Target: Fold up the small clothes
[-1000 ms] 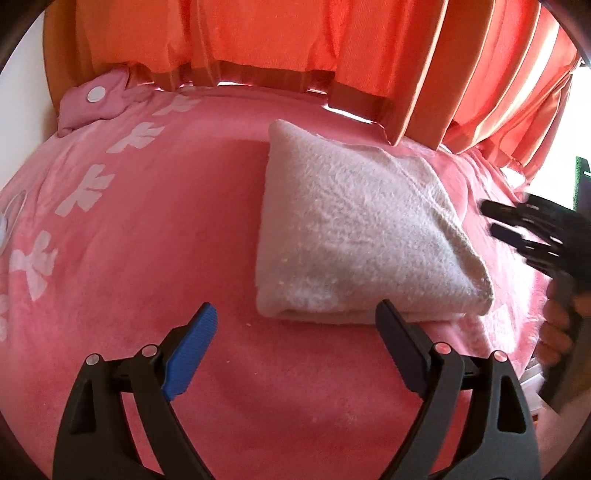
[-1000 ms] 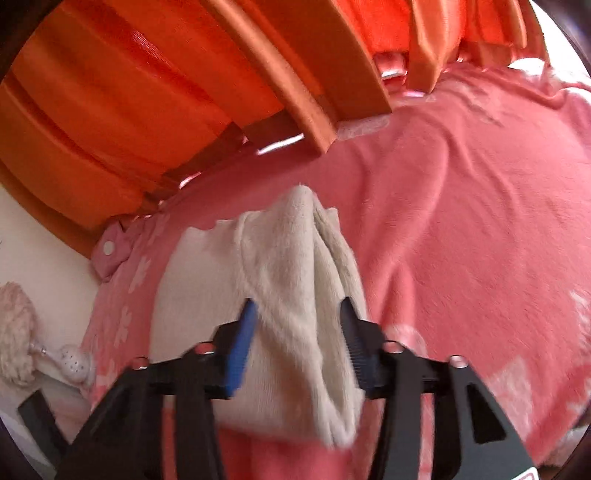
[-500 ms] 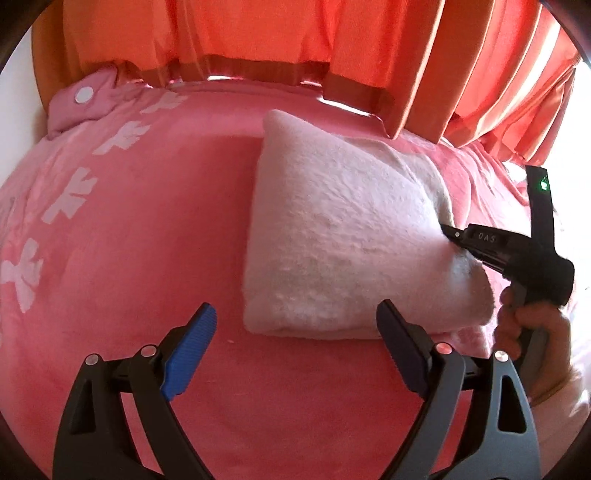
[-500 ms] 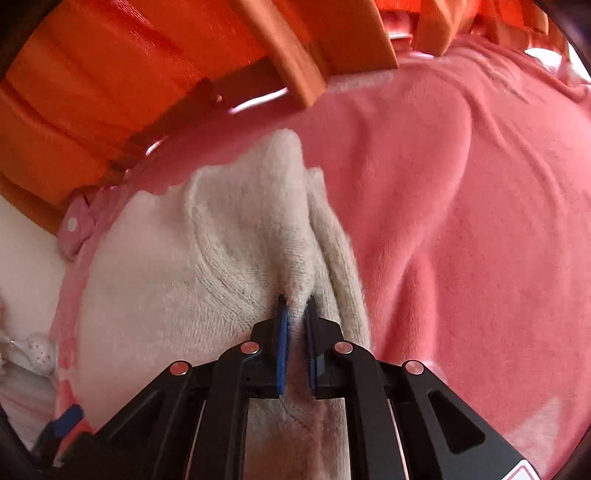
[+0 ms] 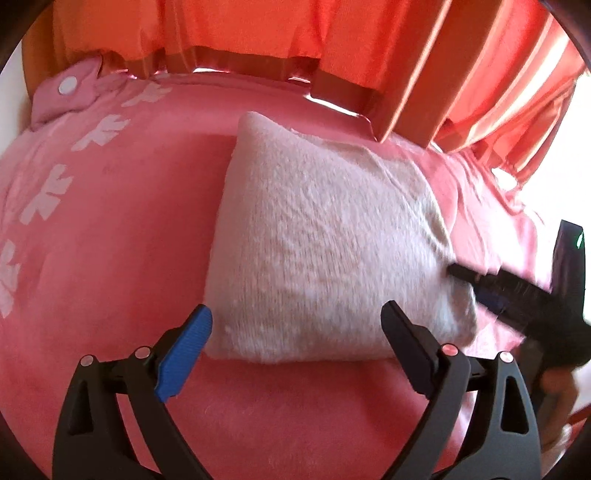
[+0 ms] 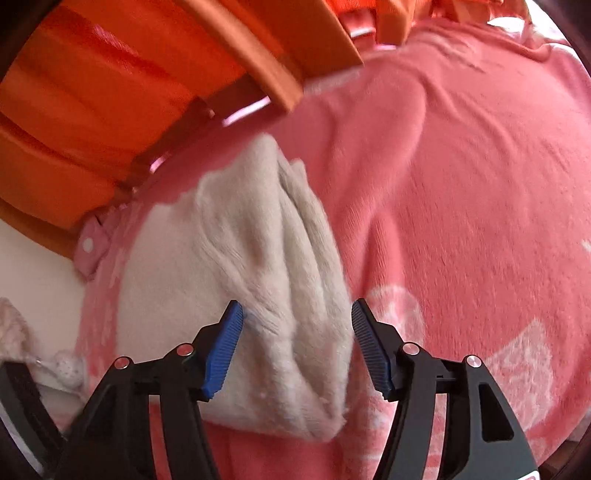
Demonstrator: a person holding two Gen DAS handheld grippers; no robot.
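A folded cream fleece garment (image 5: 325, 251) lies on the pink blanket (image 5: 110, 229). My left gripper (image 5: 295, 328) is open and empty, its fingers just short of the garment's near edge. My right gripper (image 6: 297, 321) is open, its jaws on either side of the garment's bunched right edge (image 6: 291, 280) without pinching it. In the left wrist view the right gripper (image 5: 458, 273) shows at the garment's right side, blurred.
Orange curtains (image 5: 332, 33) hang along the far edge of the bed. A pink cloth with a white snap (image 5: 66, 92) lies at the far left corner. A white wall and a small fluffy item (image 6: 22, 332) are beyond the bed's left side.
My right gripper closed on the garment's right edge half a second ago and has now opened and released it. The left gripper stayed open and edged closer to the garment.
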